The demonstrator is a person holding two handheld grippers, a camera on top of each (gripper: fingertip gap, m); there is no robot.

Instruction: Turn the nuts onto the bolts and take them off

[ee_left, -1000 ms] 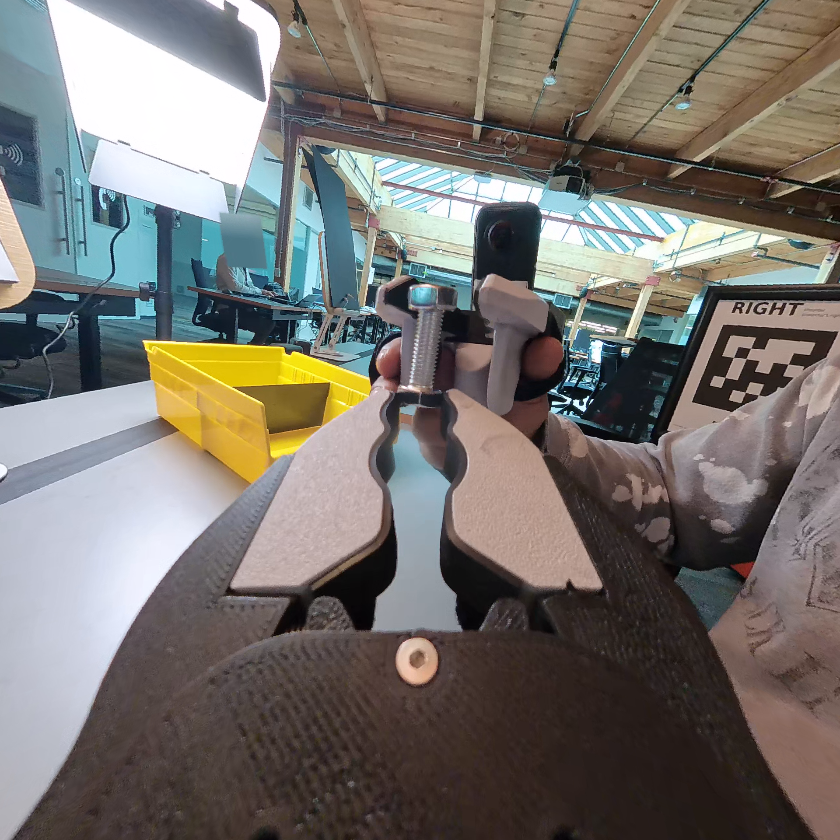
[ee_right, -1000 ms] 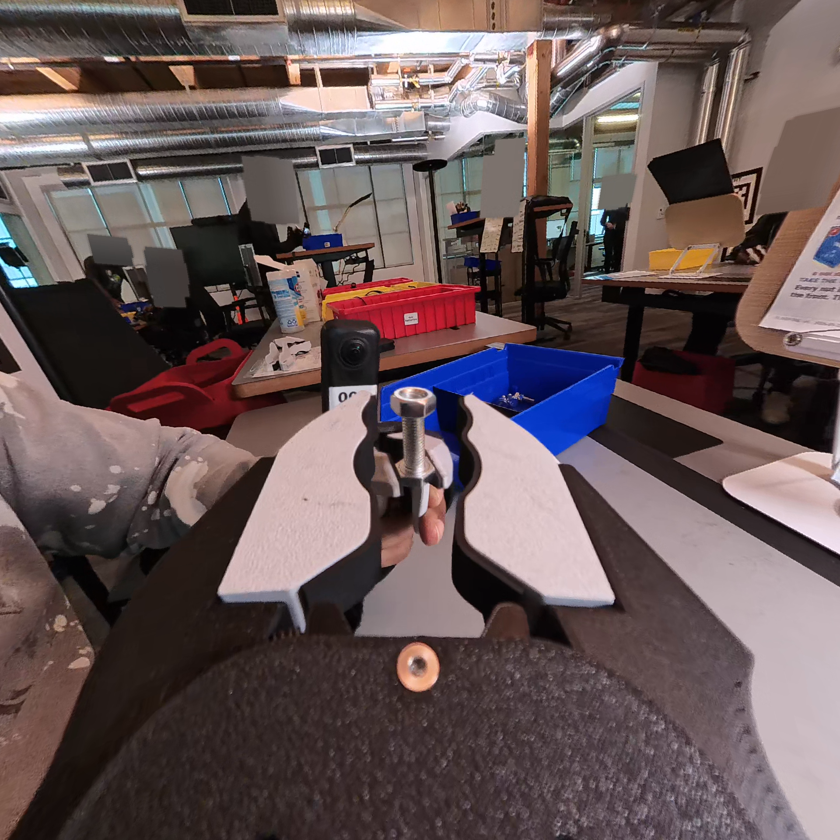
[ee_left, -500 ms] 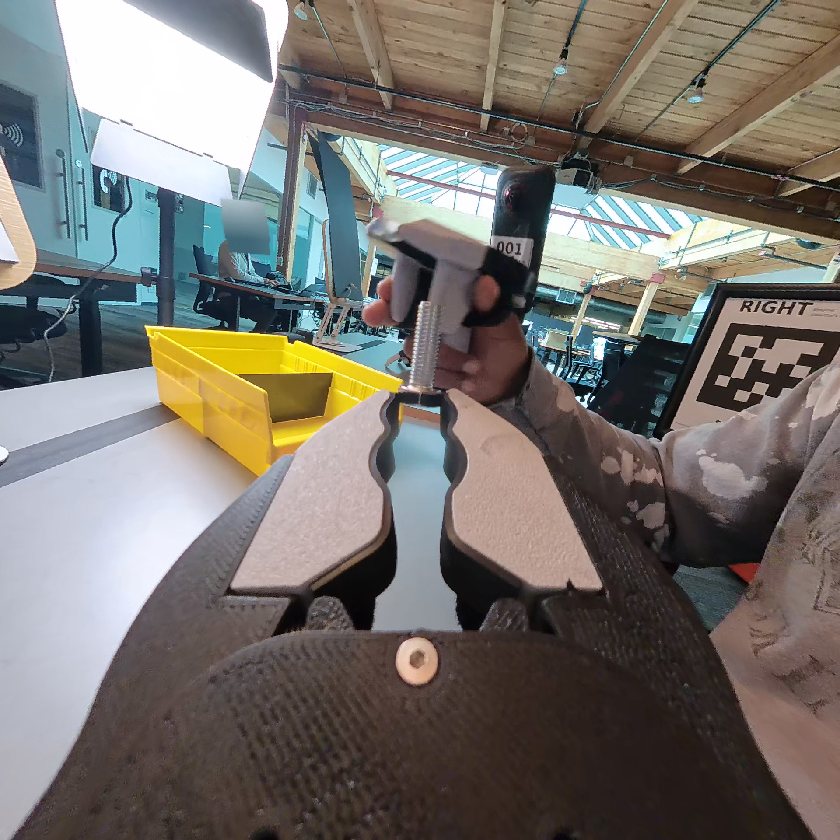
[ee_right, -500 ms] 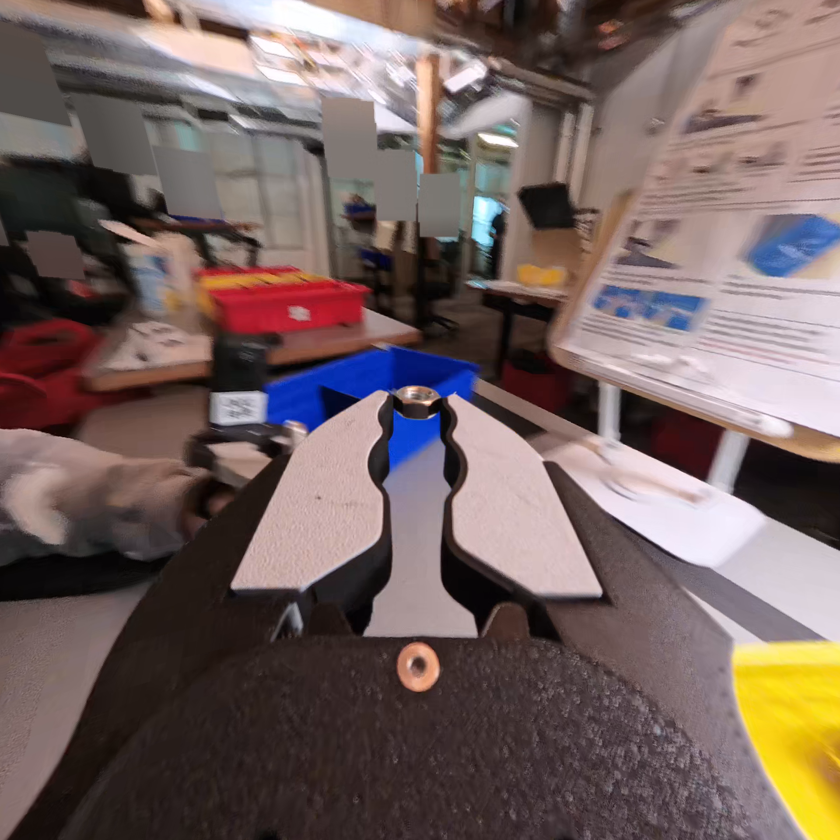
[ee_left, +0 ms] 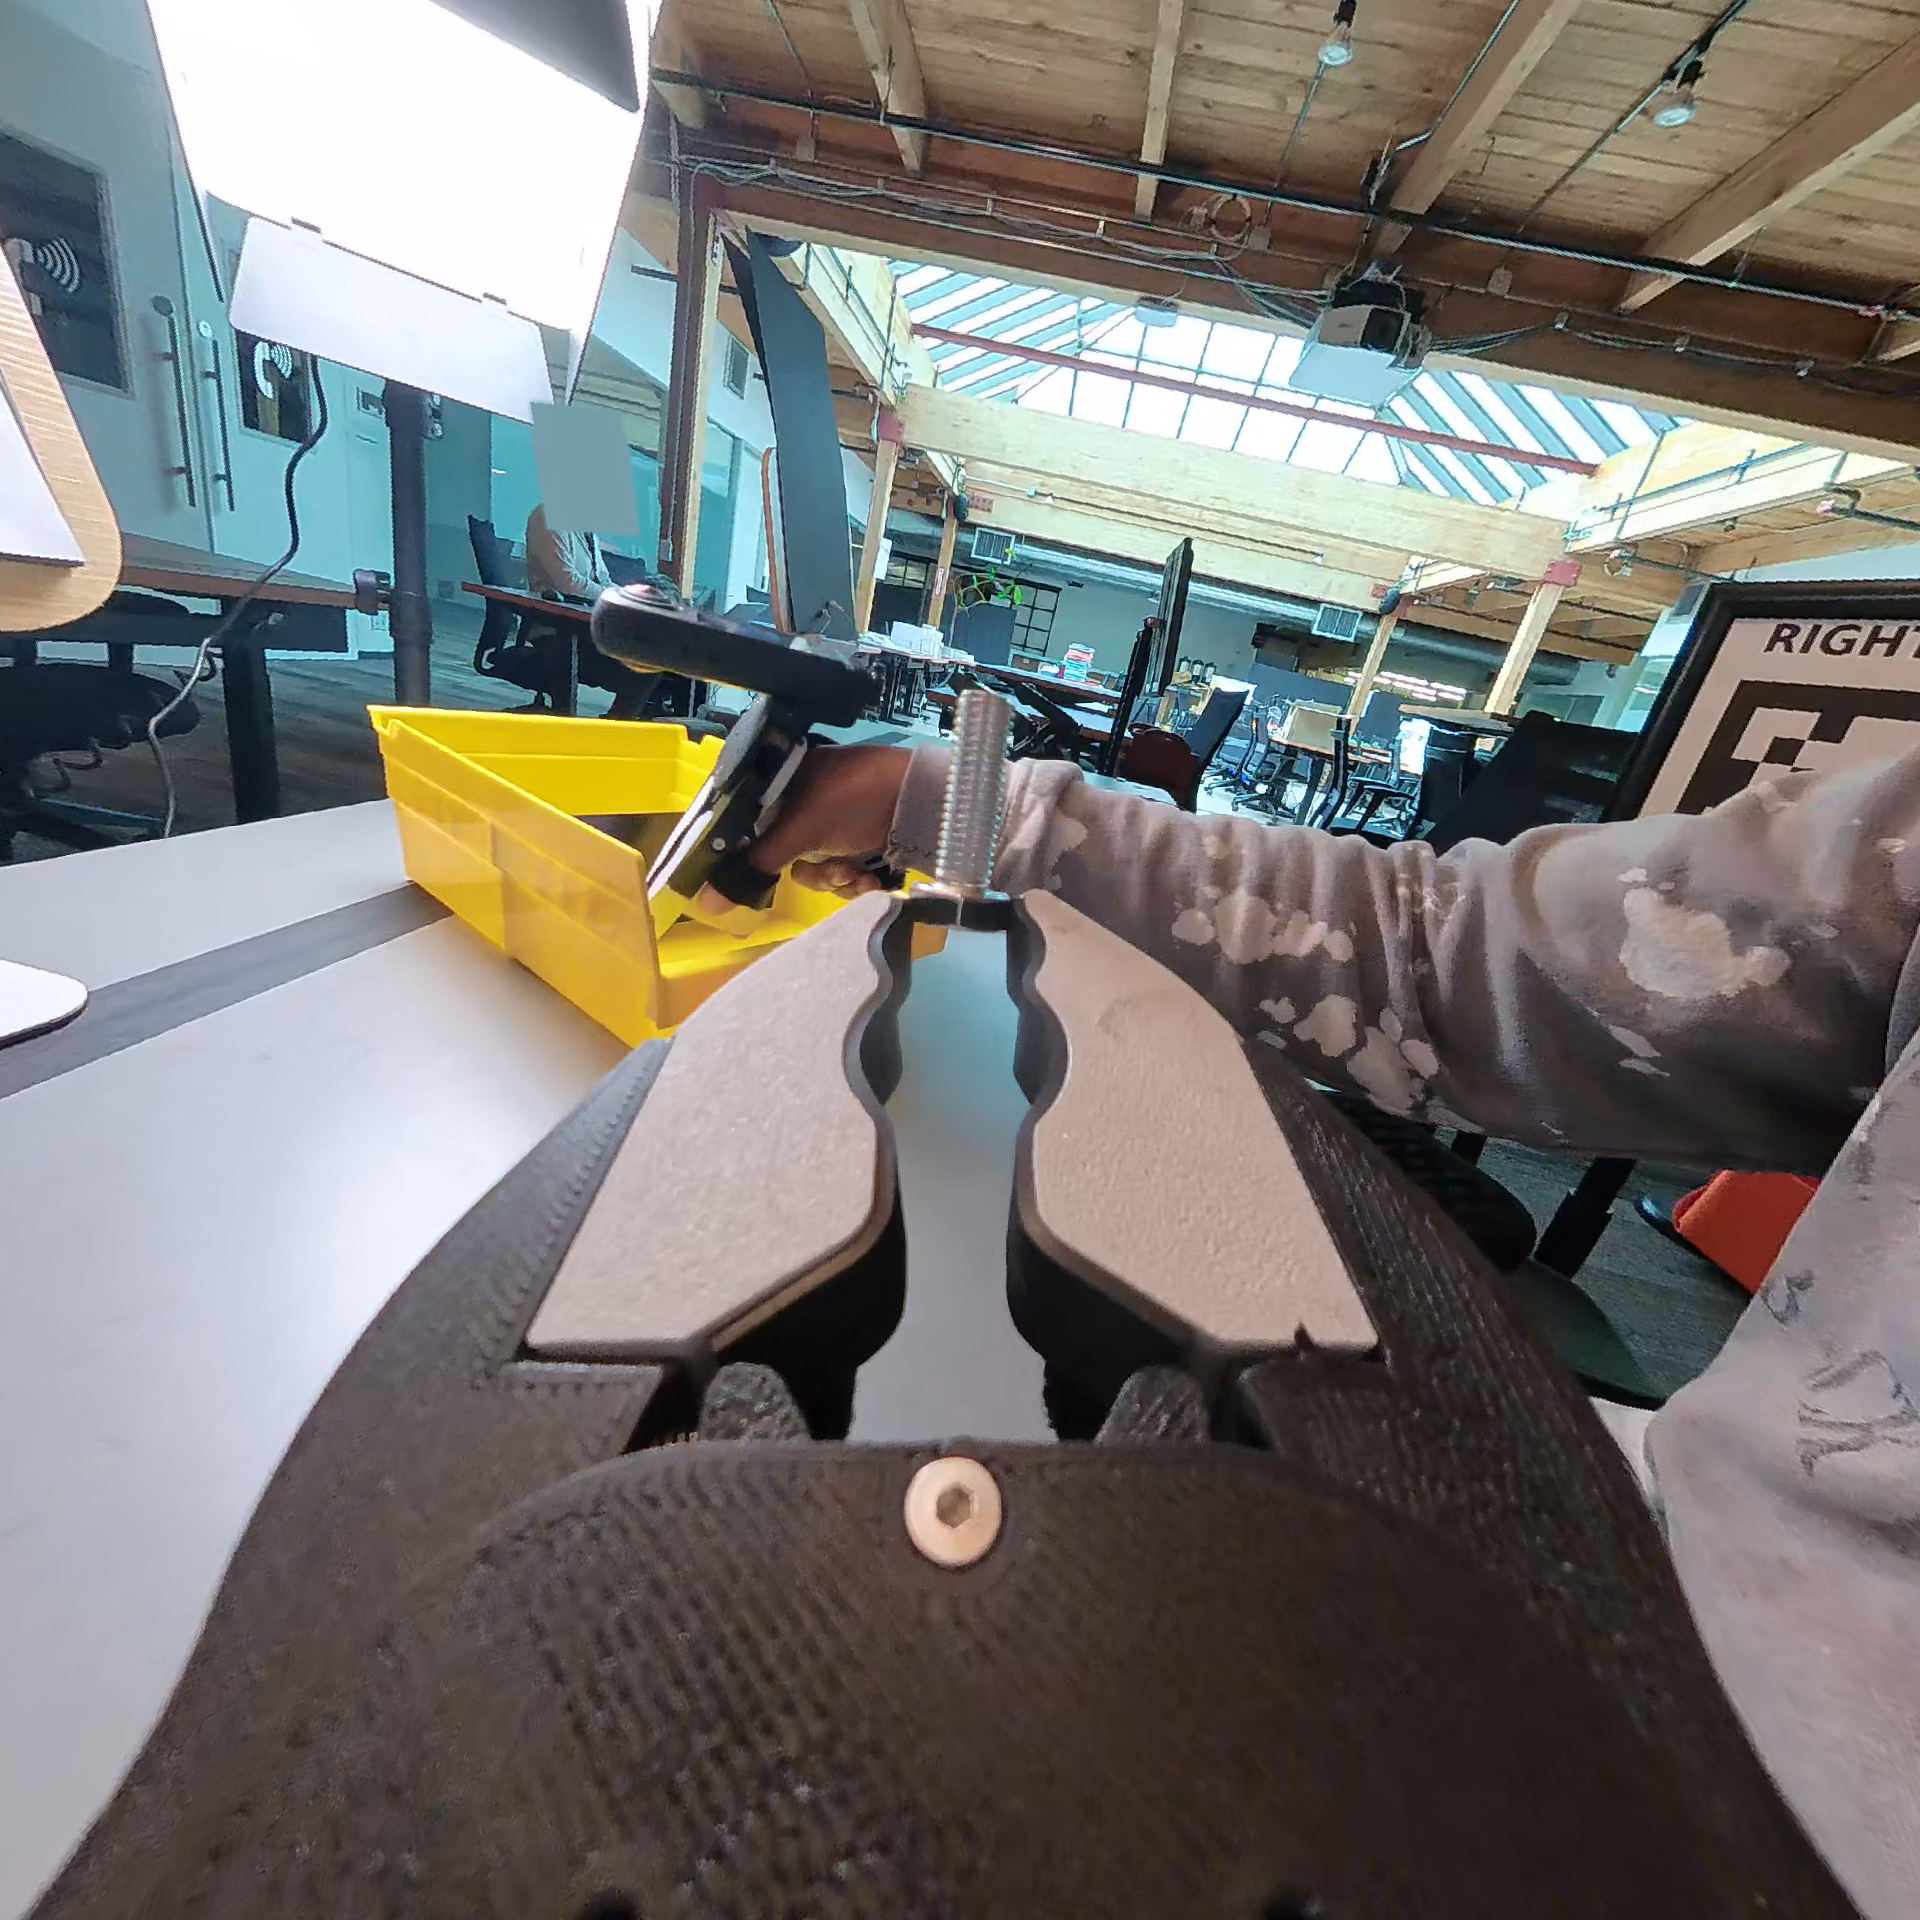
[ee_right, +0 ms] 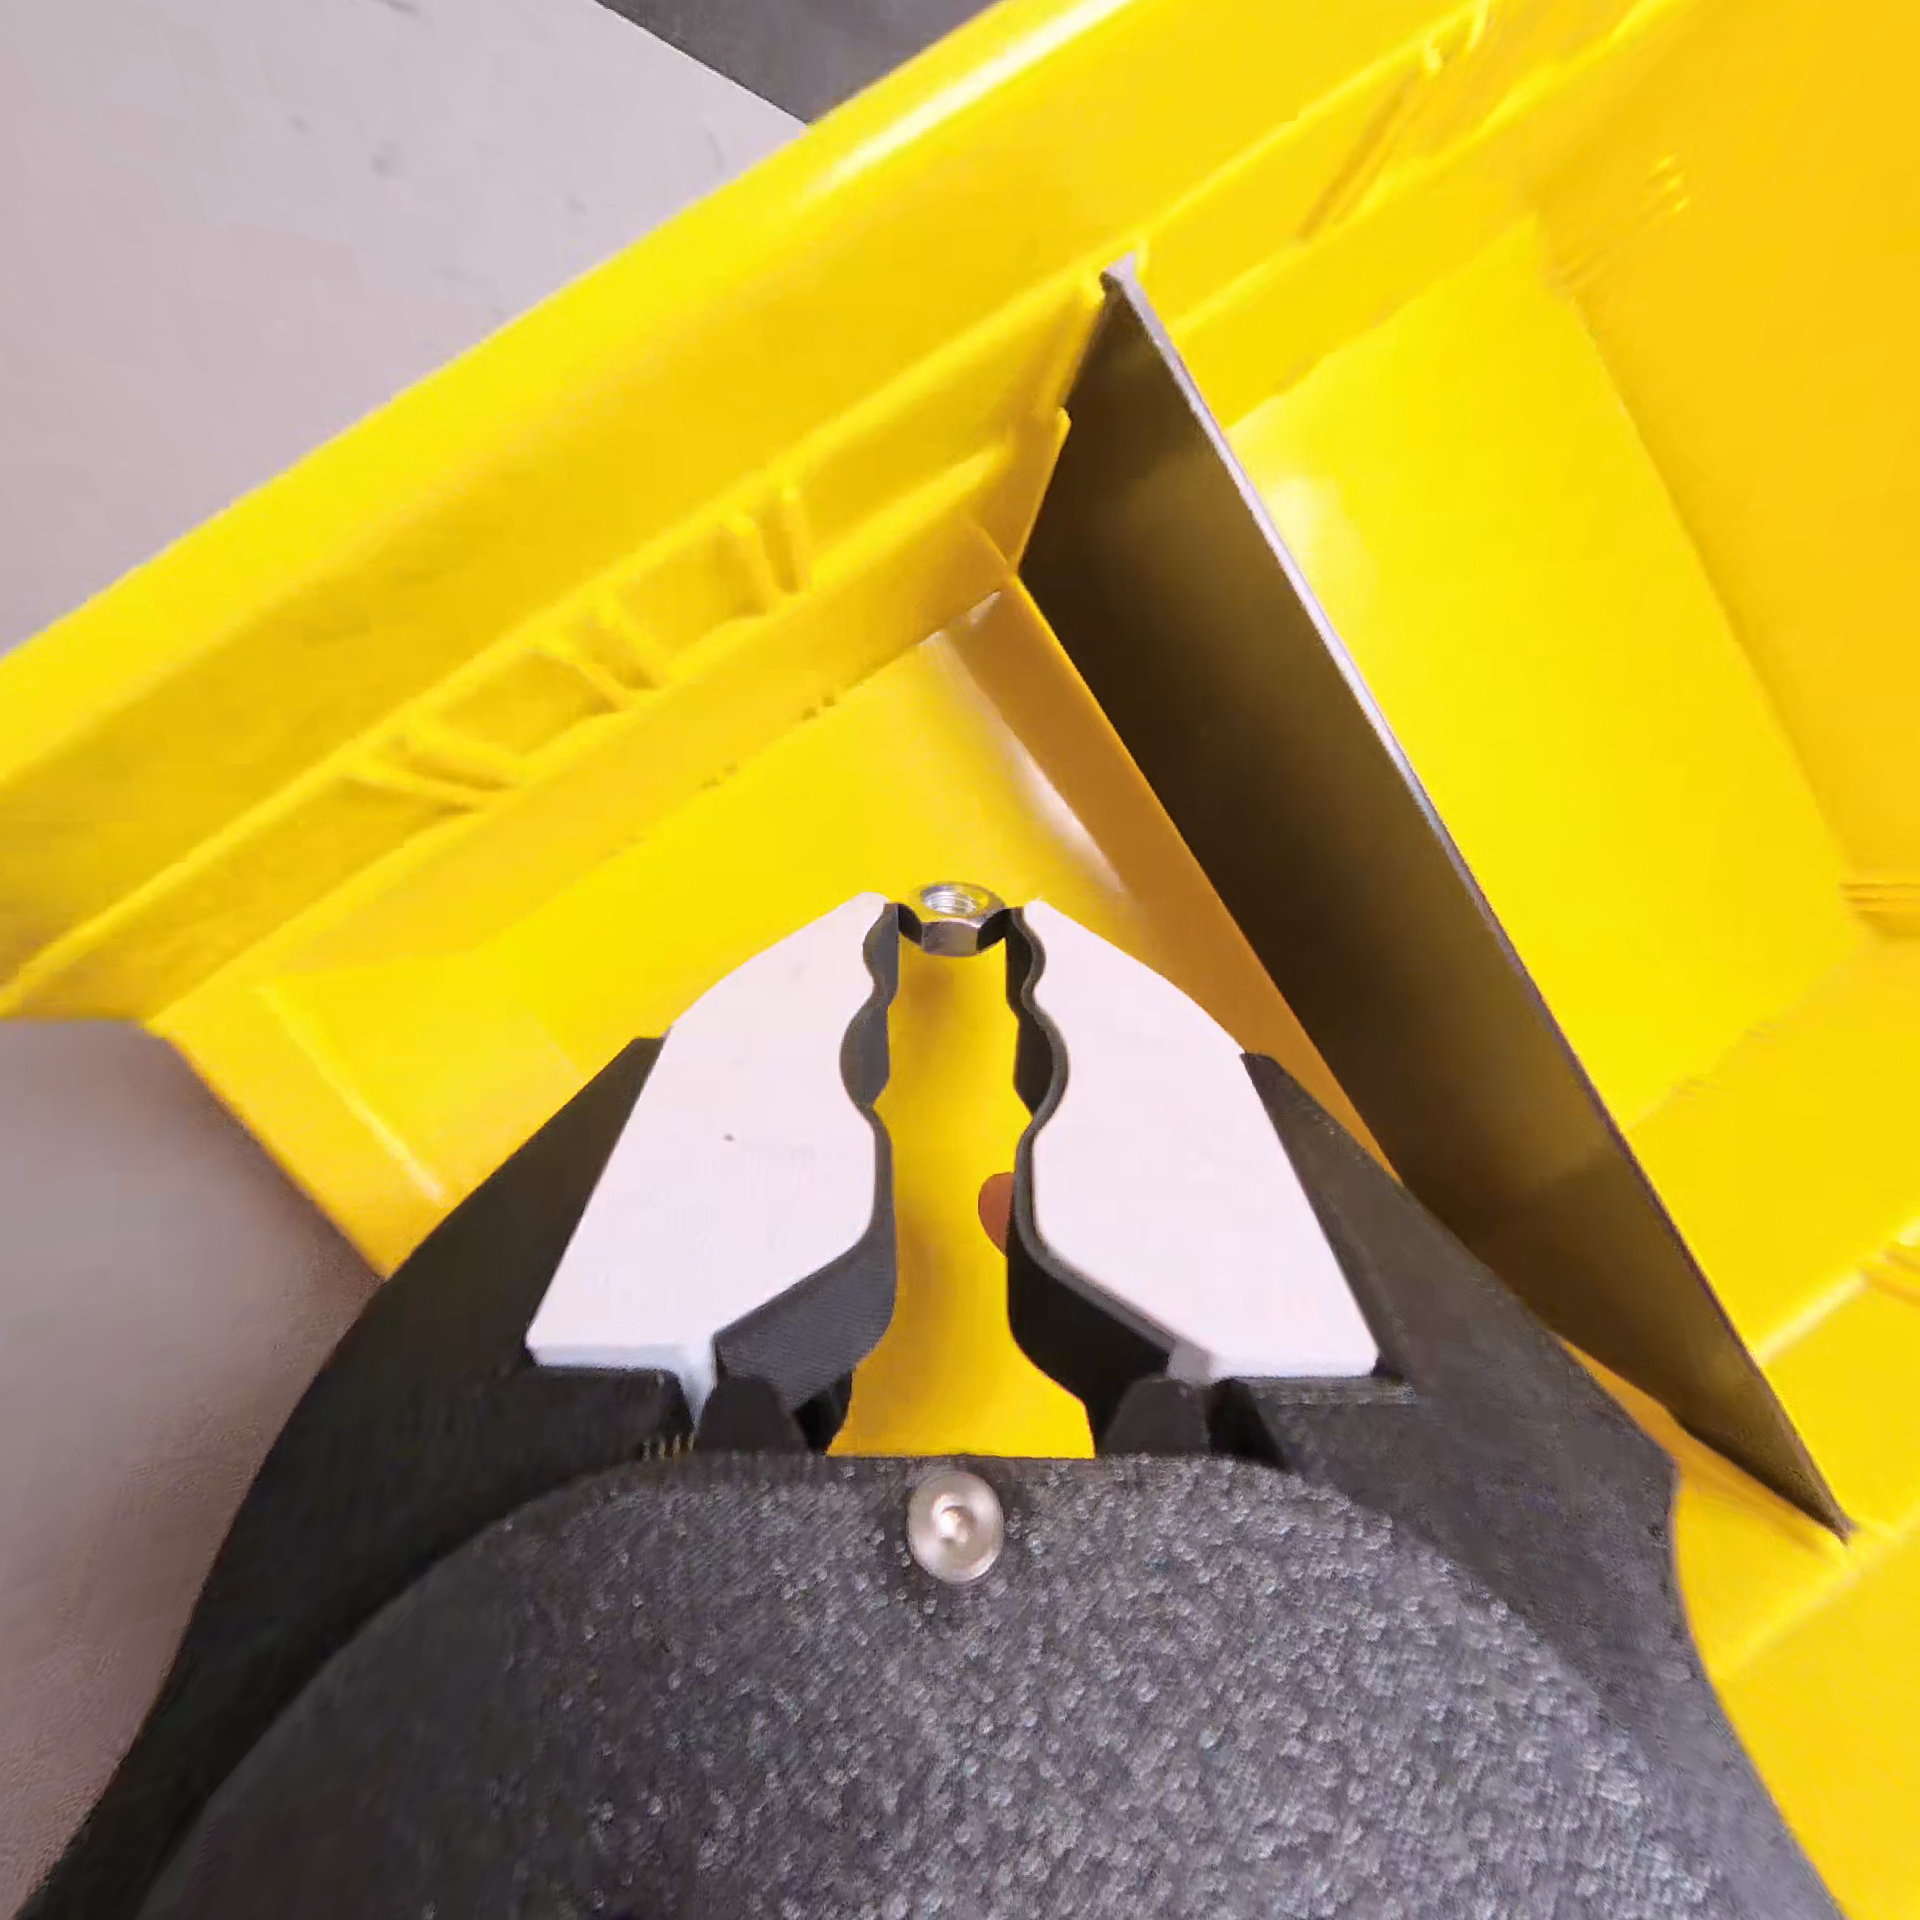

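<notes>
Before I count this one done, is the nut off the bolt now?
Off. The nut sits pinched in the right hand-held gripper over the yellow bin; the bolt stands bare in the left hand-held gripper.

Left gripper (ee_left: 958, 914): grey pads on black fingers, tips clamped on the head of a bolt (ee_left: 974, 805). Bolt: silver, threaded shank upright, bare of any nut.

Yellow bin (ee_left: 540, 821): open-topped, on a grey table (ee_left: 208, 1091), just beyond and left of the bolt; dark divider inside.

Right gripper (ee_left: 675, 899): black, tilted down into the bin; whether its tips grip anything cannot be told.

Hand (ee_left: 831, 821): holds the right gripper, between bin and bolt.

Sleeve (ee_left: 1403, 956): grey, pale-splotched, passing behind the bolt to its right.
</notes>
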